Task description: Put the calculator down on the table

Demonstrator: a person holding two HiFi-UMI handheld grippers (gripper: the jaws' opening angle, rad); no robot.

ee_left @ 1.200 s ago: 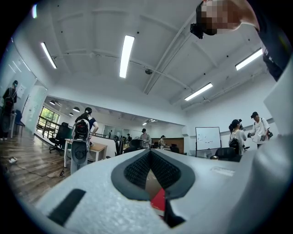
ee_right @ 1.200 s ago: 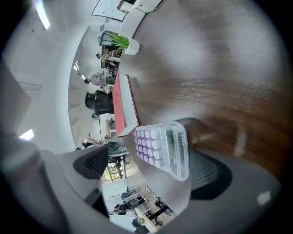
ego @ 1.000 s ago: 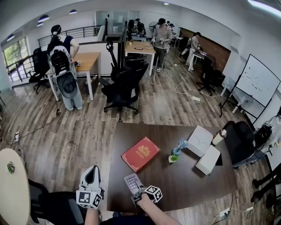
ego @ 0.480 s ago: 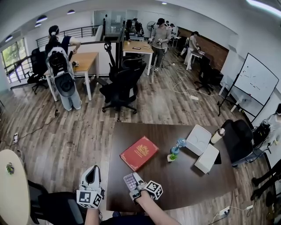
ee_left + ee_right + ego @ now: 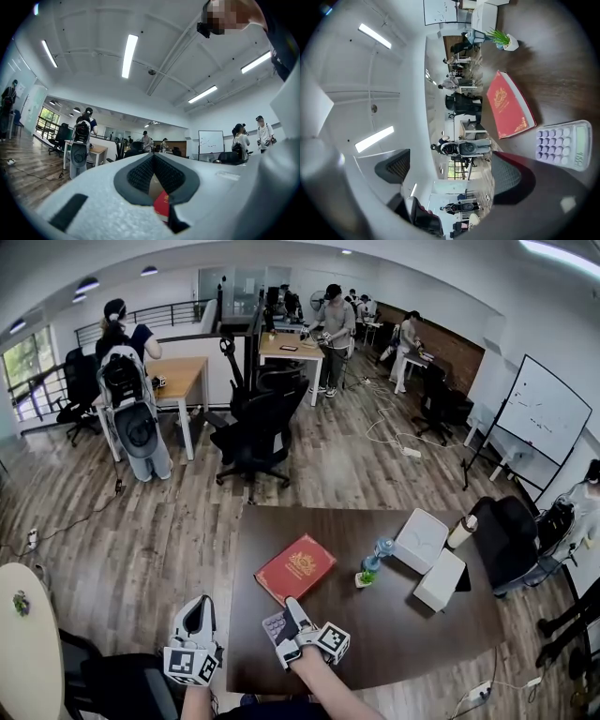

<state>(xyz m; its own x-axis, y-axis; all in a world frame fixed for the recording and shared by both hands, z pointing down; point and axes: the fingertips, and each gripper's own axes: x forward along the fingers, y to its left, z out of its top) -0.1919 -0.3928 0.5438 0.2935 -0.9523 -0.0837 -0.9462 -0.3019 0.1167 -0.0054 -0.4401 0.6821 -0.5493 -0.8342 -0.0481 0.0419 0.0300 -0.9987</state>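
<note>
**Calculator flat on table, right jaws clear of it**

Left gripper (image 5: pixel 195 620): held just off the near-left corner of the table (image 5: pixel 412 634). Its jaws are closed to a narrow slit with nothing in them. In the left gripper view a sliver of the red book (image 5: pixel 161 206) shows through the slit. It is well apart from the calculator and plays no part.

Right gripper (image 5: pixel 292 629): low over the table's near edge, rolled onto its side. Its jaws are wide apart with nothing between them.

Calculator (image 5: pixel 563 144): lies flat on the dark wood, keys up. It sits outside the gap, beyond the jaw on the table side. Its long axis runs across the right gripper view, with the key end near the red book's corner but apart from it and the display end away.

Judgement: the put-down looks done. The right hand is by far the nearer, and any withdrawal should lift away from the calculator's side so as not to nudge it.

Hard to read: in the head view the right gripper covers most of the calculator, leaving only a lilac edge. I cannot tell whether the near jaw touches the case.
</note>
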